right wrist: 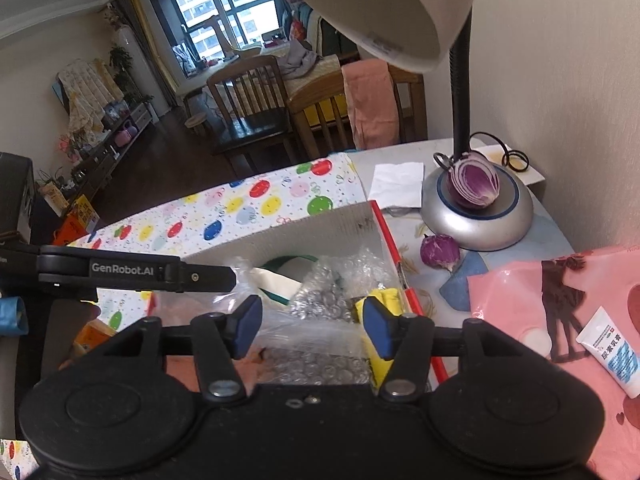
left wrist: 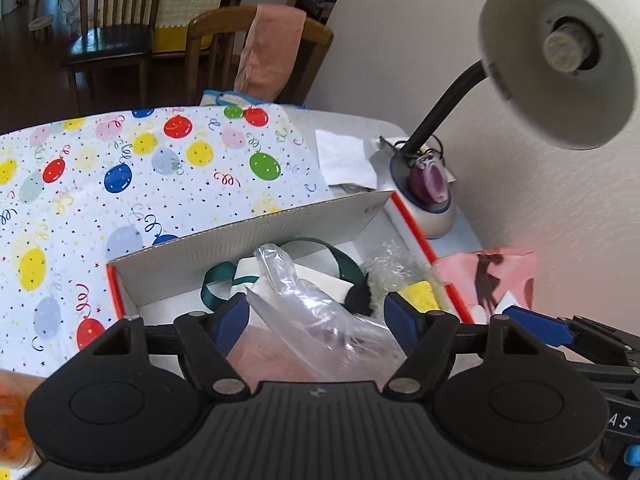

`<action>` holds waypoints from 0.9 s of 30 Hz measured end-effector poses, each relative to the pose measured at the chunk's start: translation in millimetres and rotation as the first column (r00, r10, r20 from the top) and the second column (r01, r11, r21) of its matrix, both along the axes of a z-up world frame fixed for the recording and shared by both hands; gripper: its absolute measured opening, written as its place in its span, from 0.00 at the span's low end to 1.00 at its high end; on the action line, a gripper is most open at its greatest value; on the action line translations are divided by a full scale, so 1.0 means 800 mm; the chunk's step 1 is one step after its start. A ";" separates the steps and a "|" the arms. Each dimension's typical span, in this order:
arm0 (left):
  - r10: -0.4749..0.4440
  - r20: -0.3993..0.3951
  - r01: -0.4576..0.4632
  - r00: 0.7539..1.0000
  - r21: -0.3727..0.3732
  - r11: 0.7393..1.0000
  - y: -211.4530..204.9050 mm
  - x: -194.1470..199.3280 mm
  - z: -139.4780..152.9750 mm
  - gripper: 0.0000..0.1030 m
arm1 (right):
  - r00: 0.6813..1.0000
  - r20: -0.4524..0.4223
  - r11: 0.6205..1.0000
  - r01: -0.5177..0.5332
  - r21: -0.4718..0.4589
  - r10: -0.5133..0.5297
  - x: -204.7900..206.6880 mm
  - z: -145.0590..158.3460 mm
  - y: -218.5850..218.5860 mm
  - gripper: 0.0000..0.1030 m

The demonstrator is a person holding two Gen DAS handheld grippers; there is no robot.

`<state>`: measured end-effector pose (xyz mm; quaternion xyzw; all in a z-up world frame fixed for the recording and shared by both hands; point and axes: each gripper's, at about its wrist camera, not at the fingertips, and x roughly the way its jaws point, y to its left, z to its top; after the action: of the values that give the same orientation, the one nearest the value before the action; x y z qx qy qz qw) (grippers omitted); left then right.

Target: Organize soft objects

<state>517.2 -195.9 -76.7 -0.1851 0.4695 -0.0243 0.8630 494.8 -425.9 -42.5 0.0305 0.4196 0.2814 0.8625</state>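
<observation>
Hidden: box floor under clutter; near wall cut off by both gripper bodies; pinkish mass beneath clear bag blurred, kind not told. Left gripper: jaws wide apart, pads clear of the bag, which lies loose between and below them. Right gripper: jaws parted, middling wide, pads pressing on nothing; bubble wrap below the gap, yellow item just beside the right pad, identity unclear. Whether yellow item touches the pad: cannot tell. Soft things, all inside the box ahead of and under both jaws: crumpled clear bag, bubble wrap, cream cloth with green strap, looped and partly buried. Box: white corrugated inner walls, red outer edge, far wall upright beyond the jaws. Left of the jaws: balloon-print cloth, flat, open room. Right of the jaws: red edge close, then lamp base with halved onion on it, second onion piece near the base, pink bag with tube on top. Above: lamp shade overhanging, close over the right gripper. Far right: wall, little room.
</observation>
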 end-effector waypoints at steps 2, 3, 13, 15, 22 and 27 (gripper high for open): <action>-0.001 0.012 0.001 1.000 -0.004 1.000 0.002 -0.009 0.010 0.72 | 1.000 0.011 1.000 -0.003 0.005 0.003 -0.007 0.008 0.000 0.56; -0.004 0.019 0.004 1.000 -0.004 1.000 0.003 -0.014 0.015 0.72 | 1.000 0.016 1.000 -0.005 0.009 0.005 -0.011 0.012 0.000 0.58; -0.066 0.111 0.061 0.992 0.044 0.997 0.006 -0.083 0.062 0.72 | 0.997 0.074 0.999 -0.019 0.047 0.015 -0.063 0.052 0.007 0.65; -0.079 0.127 0.073 0.989 0.052 0.996 0.007 -0.101 0.070 0.72 | 0.997 0.081 0.998 -0.022 0.054 0.018 -0.076 0.058 0.010 0.66; -0.114 0.193 0.099 0.975 0.084 0.992 0.021 -0.168 0.094 0.72 | 0.992 0.115 0.997 -0.048 0.060 0.040 -0.124 0.069 0.030 0.68; -0.104 0.248 0.078 0.963 0.113 0.991 0.038 -0.219 0.104 0.72 | 0.981 0.186 0.997 -0.064 0.053 0.053 -0.167 0.074 0.050 0.72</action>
<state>342.3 -165.7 6.7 -0.1143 0.3638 -0.0635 0.9222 361.6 -385.9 16.7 0.0170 0.3301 0.3202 0.8878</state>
